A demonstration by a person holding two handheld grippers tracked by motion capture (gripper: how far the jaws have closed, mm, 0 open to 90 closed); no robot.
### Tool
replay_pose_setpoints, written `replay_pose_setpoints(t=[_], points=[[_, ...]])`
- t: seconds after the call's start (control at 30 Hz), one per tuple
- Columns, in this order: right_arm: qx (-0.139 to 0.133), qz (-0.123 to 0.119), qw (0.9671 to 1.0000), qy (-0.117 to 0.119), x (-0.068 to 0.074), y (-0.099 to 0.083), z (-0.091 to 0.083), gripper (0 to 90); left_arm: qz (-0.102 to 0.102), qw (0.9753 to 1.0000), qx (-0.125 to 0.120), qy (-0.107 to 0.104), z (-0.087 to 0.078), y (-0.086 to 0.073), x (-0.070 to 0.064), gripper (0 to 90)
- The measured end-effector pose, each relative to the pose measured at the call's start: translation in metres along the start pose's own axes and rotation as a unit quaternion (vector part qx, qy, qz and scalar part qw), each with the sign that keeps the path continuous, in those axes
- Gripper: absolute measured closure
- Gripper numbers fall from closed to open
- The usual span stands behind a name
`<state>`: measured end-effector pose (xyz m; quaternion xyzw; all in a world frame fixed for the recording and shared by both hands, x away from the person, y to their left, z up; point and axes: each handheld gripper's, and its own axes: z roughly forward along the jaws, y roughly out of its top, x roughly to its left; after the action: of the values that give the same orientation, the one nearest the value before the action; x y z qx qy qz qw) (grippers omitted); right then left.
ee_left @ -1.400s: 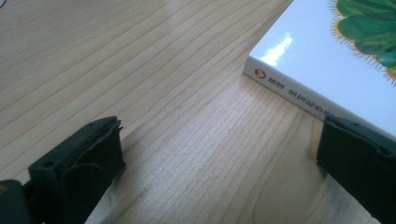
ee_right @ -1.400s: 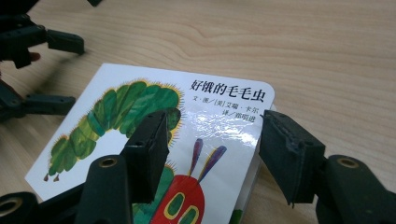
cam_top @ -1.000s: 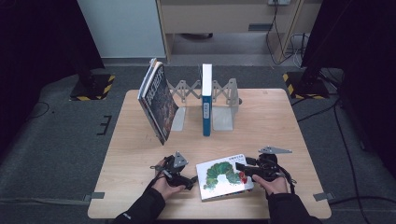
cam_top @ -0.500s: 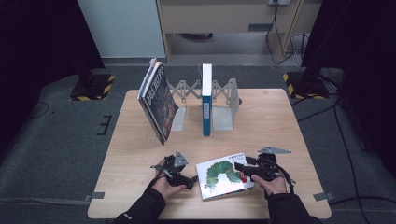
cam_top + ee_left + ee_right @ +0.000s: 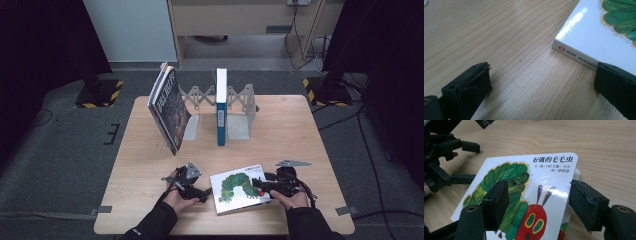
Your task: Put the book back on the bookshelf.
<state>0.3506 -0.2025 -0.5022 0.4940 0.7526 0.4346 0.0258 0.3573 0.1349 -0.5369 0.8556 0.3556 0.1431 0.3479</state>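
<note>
Centrally, the caterpillar picture book [image 5: 238, 188] is lying flat on the table [image 5: 150, 150] between the two grippers. Left gripper [image 5: 204, 192], jaws spread wide apart and holding nothing, is resting low on the wood with the book's spine corner just ahead of its one jaw. Right gripper [image 5: 536, 205], jaws likewise apart, is hovering over the book's cover, one jaw above the green body, the other at the book's edge. Beyond both, a dark book [image 5: 170, 107] is leaning against a bookend rack [image 5: 240, 107].
</note>
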Motion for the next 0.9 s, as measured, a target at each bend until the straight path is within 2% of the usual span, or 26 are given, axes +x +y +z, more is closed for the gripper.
replay_pose_setpoints(t=[0.2,0.43,0.5,0.53,0.57,0.6,0.67,0.9], points=[[-0.02,-0.007,0.9998,0.001,-0.004,0.009,0.005,30.1,-0.011,0.9999,-0.002,0.011,0.004,0.004,0.001,0.0],[-0.045,0.0,0.9989,0.01,-0.007,0.014,0.003,30.0,-0.014,0.9998,-0.001,0.014,0.007,0.006,0.001,0.0],[-0.039,-0.001,0.9992,0.012,-0.006,0.012,0.002,30.1,-0.014,0.9998,-0.001,0.015,0.007,0.006,0.001,0.0],[-0.032,0.002,0.9991,0.026,-0.006,0.011,0.002,33.4,-0.014,0.9998,-0.001,0.015,0.007,0.006,0.0,0.0],[-0.028,0.006,0.9986,0.044,-0.004,0.009,0.002,32.5,-0.014,0.9998,-0.001,0.015,0.007,0.007,0.0,0.0],[-0.026,0.001,0.9986,0.046,-0.001,0.009,0.002,32.7,-0.014,0.9998,-0.001,0.015,0.007,0.007,0.0,0.0],[-0.018,-0.016,0.9987,0.044,0.004,0.008,0.003,32.1,-0.014,0.9998,-0.001,0.015,0.007,0.006,0.0,0.0],[0.0,-0.009,0.9992,0.04,-0.001,0.011,0.011,35.0,-0.014,0.9998,-0.001,0.015,0.007,0.007,0.0,0.0]])
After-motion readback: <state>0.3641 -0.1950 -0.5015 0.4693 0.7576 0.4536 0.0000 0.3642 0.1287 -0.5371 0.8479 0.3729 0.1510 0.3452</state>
